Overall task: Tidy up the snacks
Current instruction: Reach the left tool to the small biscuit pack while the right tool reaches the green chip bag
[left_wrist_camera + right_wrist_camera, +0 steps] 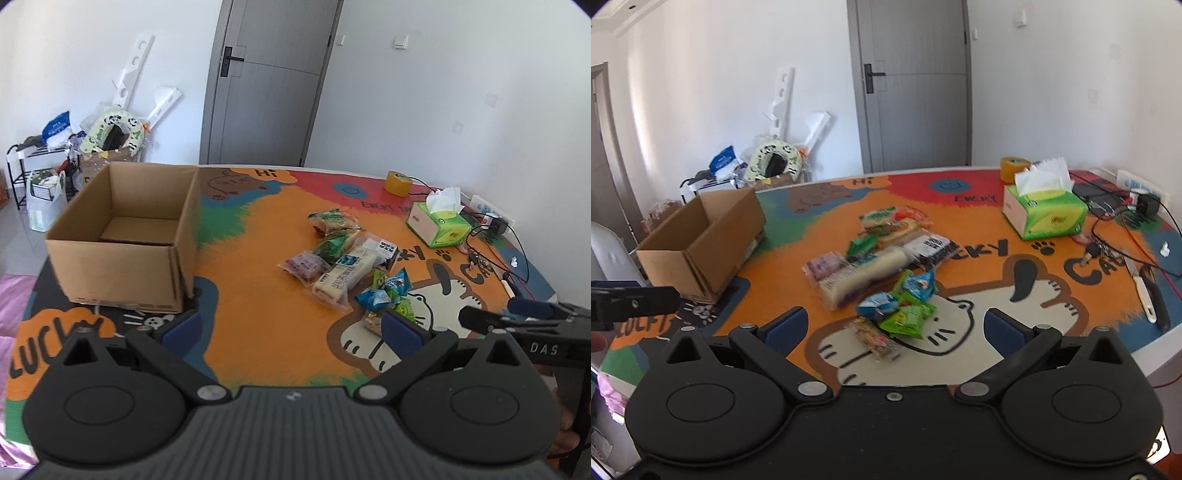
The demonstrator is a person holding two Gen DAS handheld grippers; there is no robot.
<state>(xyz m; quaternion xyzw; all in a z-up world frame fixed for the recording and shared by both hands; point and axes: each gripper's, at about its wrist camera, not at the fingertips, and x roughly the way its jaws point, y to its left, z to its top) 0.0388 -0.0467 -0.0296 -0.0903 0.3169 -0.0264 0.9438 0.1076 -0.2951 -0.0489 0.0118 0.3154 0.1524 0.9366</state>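
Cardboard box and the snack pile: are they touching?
Apart. In the left wrist view, bare orange mat lies between the cardboard box and the nearest packet of the snack pile; the right wrist view shows that gap too.

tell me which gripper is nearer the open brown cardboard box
Left. The left gripper hovers just right of the open brown cardboard box; the right gripper sits farther right, over the snack pile.

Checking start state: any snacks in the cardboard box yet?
No. In the left wrist view the cardboard box shows only its bare floor, and the snacks all lie on the mat.
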